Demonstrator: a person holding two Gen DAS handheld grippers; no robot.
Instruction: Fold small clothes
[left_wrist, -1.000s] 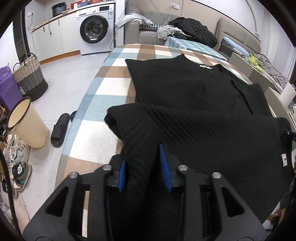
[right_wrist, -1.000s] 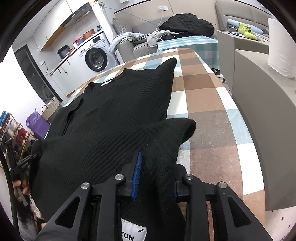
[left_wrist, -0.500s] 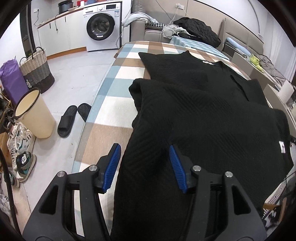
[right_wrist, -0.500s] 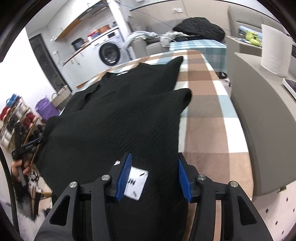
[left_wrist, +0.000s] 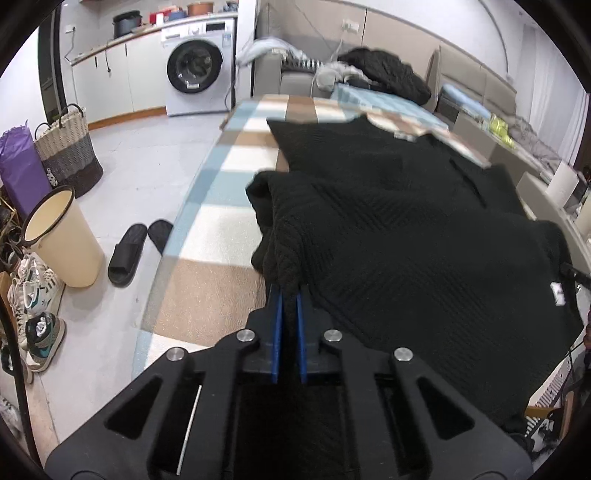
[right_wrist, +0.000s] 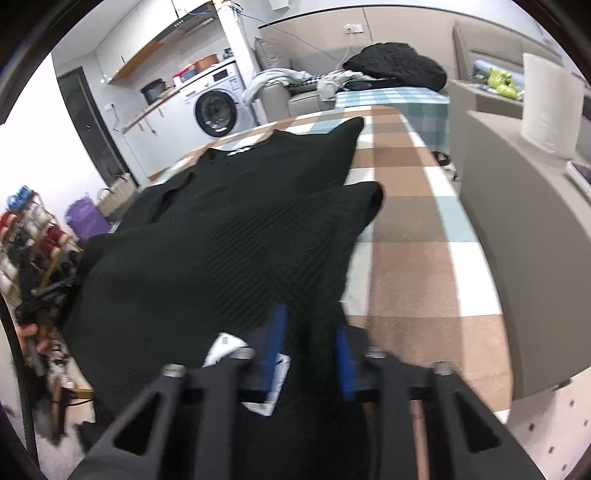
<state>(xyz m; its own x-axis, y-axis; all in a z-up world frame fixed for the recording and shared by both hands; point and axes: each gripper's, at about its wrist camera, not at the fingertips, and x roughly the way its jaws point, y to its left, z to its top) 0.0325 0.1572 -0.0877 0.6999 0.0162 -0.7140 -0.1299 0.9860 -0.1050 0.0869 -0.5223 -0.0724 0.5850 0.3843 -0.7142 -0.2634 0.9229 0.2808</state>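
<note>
The left gripper (left_wrist: 289, 295) is squeezed tight on a bunched edge of the black sweater (left_wrist: 406, 229). Its blue pads are very close together with knit cloth between them. The right gripper (right_wrist: 308, 332) has the sweater's other near edge between its blue pads, with a white tag (right_wrist: 225, 349) beside them. Those pads sit a bit apart and the picture is blurry, so it is hard to tell if it is really pinching. Holding both near corners probably lets the person lift that end and lay it over the rest to make a fold.

The sweater lies spread on a table with a checked cloth (left_wrist: 229, 229). The near half is raised and doubled over the far half, which lies flat. The fold looks started, not finished.

Beside the table on the floor are black slippers (left_wrist: 138, 247), a cream bin (left_wrist: 62, 240), sneakers (left_wrist: 38, 295) and a woven basket (left_wrist: 68, 151). Farther off stand a washing machine (left_wrist: 197, 70) and a sofa with a pile of clothes (left_wrist: 384, 75). On the right a grey counter (right_wrist: 517, 229) with a paper roll (right_wrist: 550, 107) stands close to the table. Nothing sits on the cloth in the sweater's way.
</note>
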